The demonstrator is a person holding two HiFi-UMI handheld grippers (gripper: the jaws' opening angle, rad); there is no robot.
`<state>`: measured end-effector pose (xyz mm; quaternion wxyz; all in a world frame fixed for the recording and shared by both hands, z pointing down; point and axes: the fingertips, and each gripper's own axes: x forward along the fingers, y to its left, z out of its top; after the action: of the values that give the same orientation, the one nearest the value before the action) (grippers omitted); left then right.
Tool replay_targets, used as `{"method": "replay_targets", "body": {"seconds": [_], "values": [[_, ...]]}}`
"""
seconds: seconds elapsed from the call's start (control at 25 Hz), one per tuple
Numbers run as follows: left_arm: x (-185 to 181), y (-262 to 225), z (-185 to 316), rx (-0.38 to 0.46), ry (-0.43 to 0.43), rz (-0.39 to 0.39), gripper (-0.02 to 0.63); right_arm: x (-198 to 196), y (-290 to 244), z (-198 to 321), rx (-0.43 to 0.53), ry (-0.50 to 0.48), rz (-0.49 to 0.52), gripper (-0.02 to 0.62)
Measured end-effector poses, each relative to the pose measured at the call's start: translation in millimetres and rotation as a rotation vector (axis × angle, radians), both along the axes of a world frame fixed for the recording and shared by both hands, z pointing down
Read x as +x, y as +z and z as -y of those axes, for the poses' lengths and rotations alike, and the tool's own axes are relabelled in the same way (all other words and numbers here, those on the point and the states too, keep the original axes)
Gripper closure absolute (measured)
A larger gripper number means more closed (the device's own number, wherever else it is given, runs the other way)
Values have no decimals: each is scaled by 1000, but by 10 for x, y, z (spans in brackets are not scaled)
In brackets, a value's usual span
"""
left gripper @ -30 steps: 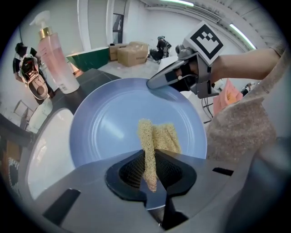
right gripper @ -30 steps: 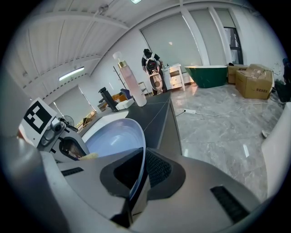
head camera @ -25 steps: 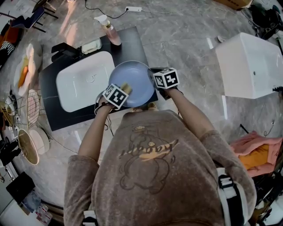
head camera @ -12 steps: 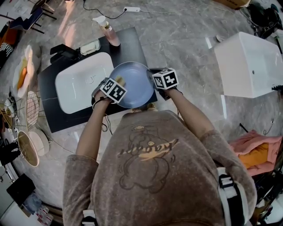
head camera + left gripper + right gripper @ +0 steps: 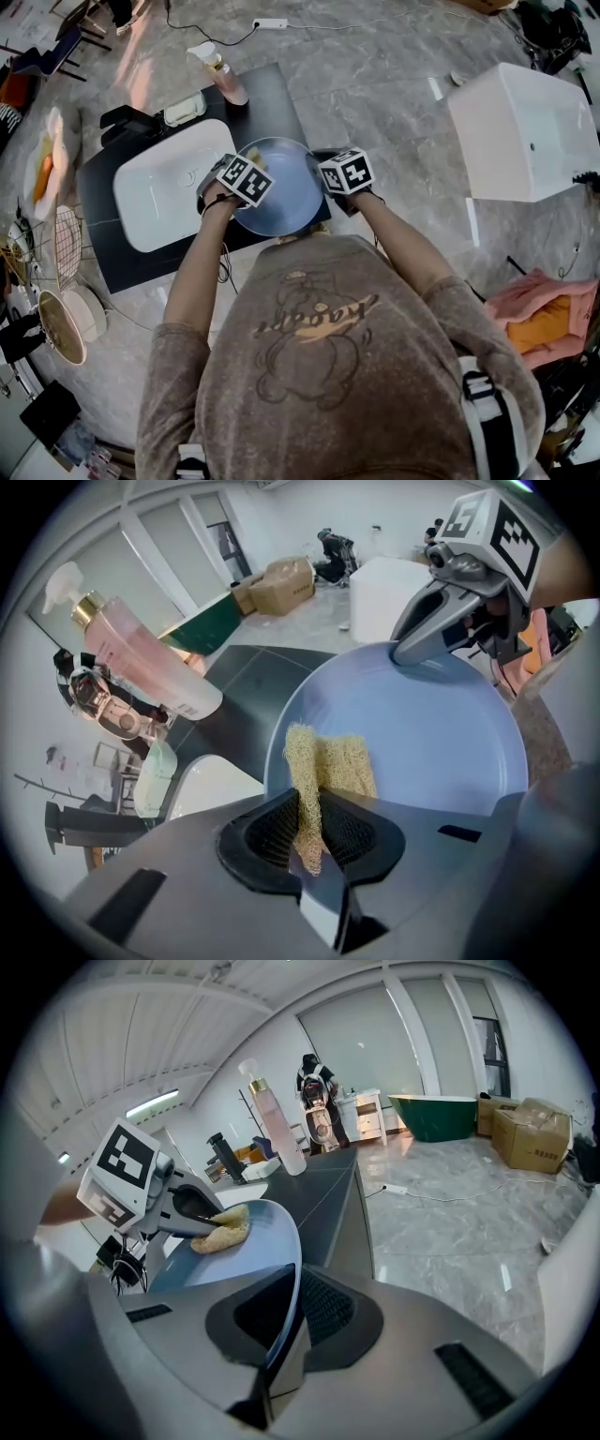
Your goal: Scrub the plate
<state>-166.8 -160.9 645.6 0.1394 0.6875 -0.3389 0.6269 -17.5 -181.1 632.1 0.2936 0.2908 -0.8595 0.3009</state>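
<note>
Our left tool [image 5: 314, 832] pinches the sponge [image 5: 333, 761] on the plate [image 5: 427, 733], left of centre; our right tool [image 5: 279, 1326] clamps its right rim.

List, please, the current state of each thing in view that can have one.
Light blue round plate: held by its rim, above the black counter.
Yellow mesh scrubbing pad: pinched at one end, lying against the plate's face.
Left gripper: shut on the pad.
Right gripper: shut on the plate's rim.
Pink pump bottle: upright on the counter.
</note>
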Motion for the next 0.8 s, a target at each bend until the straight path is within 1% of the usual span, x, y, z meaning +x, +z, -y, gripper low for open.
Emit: {"method": "replay_targets", "body": {"seconds": [0.28,0.52,0.68,0.8], "values": [[267,-23,168,0,-2,-80,541,-3,-3,-1,3,4,7,575],[620,-48,138,-27,-15,-220,541,-2,-5,2,1,21,15,575],[800,-55,-2,-49,28,-280,541,6,-5,8,3,28,15,575],[926,-50,-156,-88,51,-339,541,3,-14,9,4,30,20,575]]}}
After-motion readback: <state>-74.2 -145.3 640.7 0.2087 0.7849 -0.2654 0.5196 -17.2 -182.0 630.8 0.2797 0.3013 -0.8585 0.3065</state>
